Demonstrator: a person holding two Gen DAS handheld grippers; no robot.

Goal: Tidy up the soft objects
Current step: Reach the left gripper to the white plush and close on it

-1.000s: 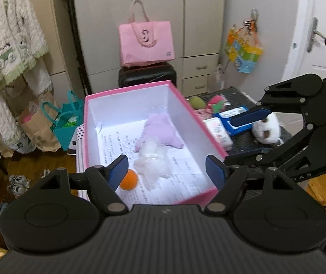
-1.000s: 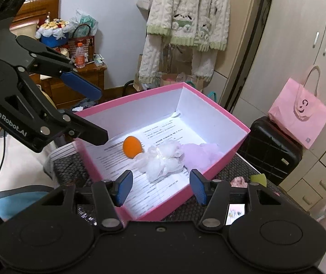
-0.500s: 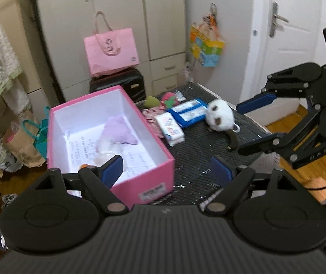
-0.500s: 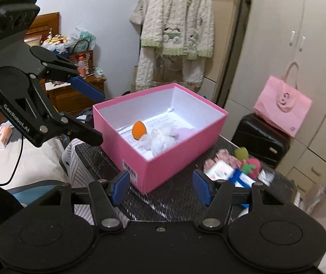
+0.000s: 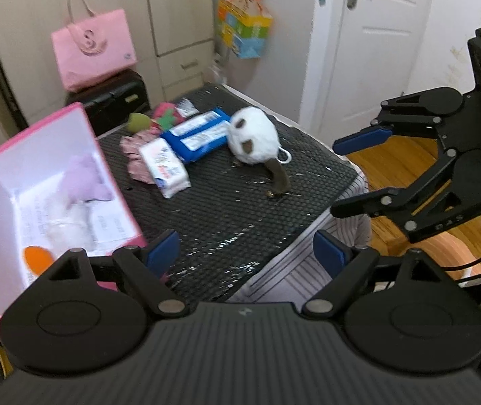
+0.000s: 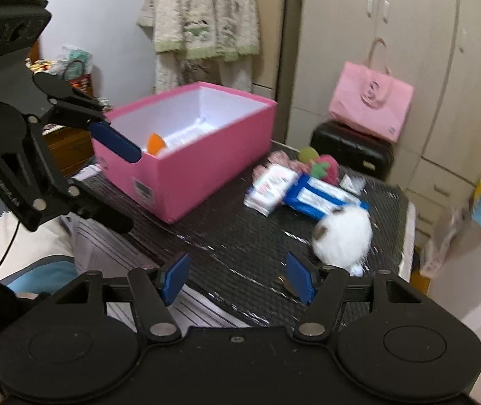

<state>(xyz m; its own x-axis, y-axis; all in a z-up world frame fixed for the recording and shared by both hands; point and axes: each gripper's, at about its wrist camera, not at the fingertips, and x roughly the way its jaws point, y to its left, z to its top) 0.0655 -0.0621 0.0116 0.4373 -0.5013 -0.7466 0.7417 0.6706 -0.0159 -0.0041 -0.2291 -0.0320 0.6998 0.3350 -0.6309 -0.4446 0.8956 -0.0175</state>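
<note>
2 wrist views, shared table [image 5: 227,209]

A black mat [image 5: 227,209] is seen carrying a pink box [image 6: 186,172] at left, wipe packs [image 5: 193,135] at the far middle, and a white plush [image 5: 254,140] right of them.

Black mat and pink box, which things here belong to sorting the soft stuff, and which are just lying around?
Part of the job:
pink box
white plush ball
purple plush
strawberry plush
left gripper
right gripper

Just lying about:
blue wipes pack
white tissue pack
pink tote bag
black suitcase
</note>
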